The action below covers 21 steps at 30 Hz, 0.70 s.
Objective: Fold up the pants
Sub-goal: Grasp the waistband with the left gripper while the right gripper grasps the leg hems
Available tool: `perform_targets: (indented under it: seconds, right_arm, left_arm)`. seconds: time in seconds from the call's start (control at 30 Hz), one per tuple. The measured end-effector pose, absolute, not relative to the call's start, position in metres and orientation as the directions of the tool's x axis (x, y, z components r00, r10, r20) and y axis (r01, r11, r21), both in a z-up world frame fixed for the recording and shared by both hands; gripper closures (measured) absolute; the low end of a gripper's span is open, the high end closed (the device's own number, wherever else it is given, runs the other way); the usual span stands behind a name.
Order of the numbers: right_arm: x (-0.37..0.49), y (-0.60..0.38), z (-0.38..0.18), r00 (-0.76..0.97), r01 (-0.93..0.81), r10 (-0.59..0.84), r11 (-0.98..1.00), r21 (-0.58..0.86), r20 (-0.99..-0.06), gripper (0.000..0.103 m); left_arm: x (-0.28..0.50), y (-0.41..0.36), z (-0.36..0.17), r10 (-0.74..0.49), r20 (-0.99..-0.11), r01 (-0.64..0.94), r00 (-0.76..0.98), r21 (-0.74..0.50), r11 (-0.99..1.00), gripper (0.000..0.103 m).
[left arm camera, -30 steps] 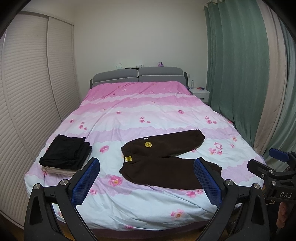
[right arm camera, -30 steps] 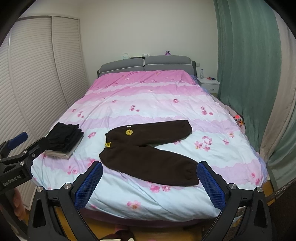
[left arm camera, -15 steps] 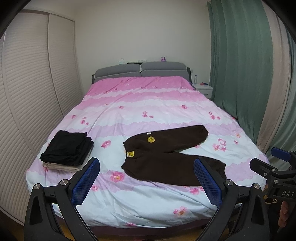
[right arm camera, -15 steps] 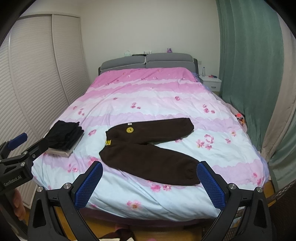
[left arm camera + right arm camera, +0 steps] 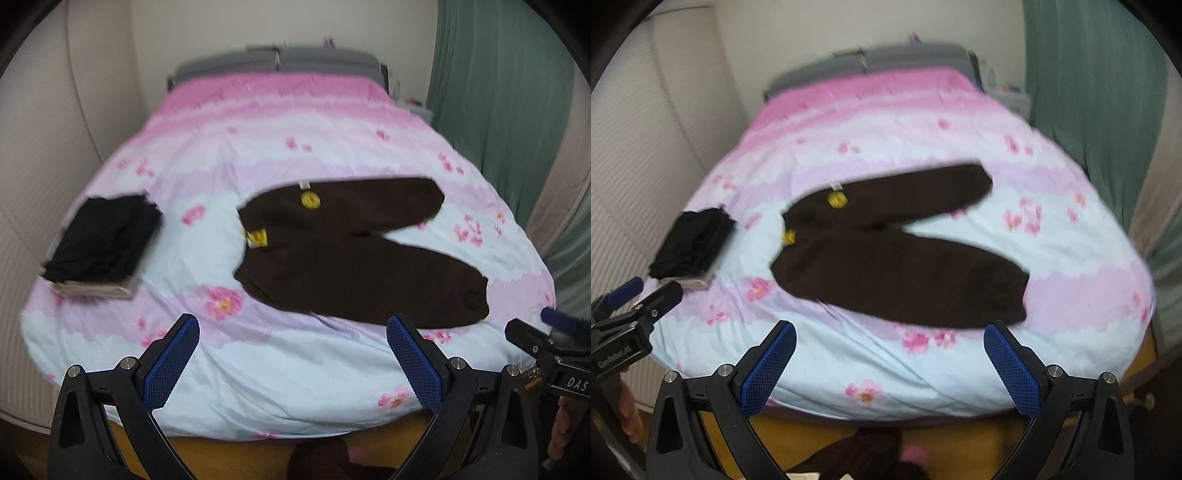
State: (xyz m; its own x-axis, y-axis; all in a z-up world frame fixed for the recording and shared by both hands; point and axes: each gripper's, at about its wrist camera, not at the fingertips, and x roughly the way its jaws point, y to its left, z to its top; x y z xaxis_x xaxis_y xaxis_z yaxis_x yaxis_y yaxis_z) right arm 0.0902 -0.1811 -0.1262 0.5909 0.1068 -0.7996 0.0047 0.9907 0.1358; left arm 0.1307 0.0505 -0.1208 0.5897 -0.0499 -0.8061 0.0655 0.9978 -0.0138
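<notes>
The bed [image 5: 295,387] with its pink flowered cover fills both views. The brown pants [image 5: 354,258] lie flat on its near half, waist to the left and the two legs spread to the right. A stack of folded dark clothes [image 5: 103,240] sits well apart, at the left edge. The left hand-held gripper [image 5: 293,365] and the right hand-held gripper [image 5: 890,363] are both wide apart and hold nothing. I think the first fold needs a grip on the far leg's cuff and the waist together, so one leg lands evenly on the other.
</notes>
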Motion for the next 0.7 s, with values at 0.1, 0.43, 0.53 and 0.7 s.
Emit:
perform_targets:
  seconds: [0.1,0.43,0.53,0.7]
  right_arm:
    - [0.113,-0.182,-0.158,0.532,0.053,0.117,0.984,0.171,-0.839,0.000]
    - [0.186,-0.197,-0.268,0.338,0.283,0.092,0.939,0.195,-0.937,0.000]
    - [0.199,-0.210,-0.296,0.283,0.369,0.116,0.903,0.220,-0.952,0.001]
    - [0.209,-0.232,-0.332,0.231,0.469,0.159,0.846,0.253,-0.960,0.001]
  left_arm:
    - [0.168,0.058,-0.155,-0.093,-0.859,0.068,0.504,-0.068,0.995,0.000]
    - [0.267,0.064,-0.261,-0.138,-0.953,0.023,0.271,-0.137,0.990,0.001]
    - [0.286,0.063,-0.291,-0.146,-0.966,-0.004,0.213,-0.151,0.989,0.001]
    - [0.307,0.067,-0.334,-0.195,-0.974,-0.113,0.118,-0.208,0.972,0.003]
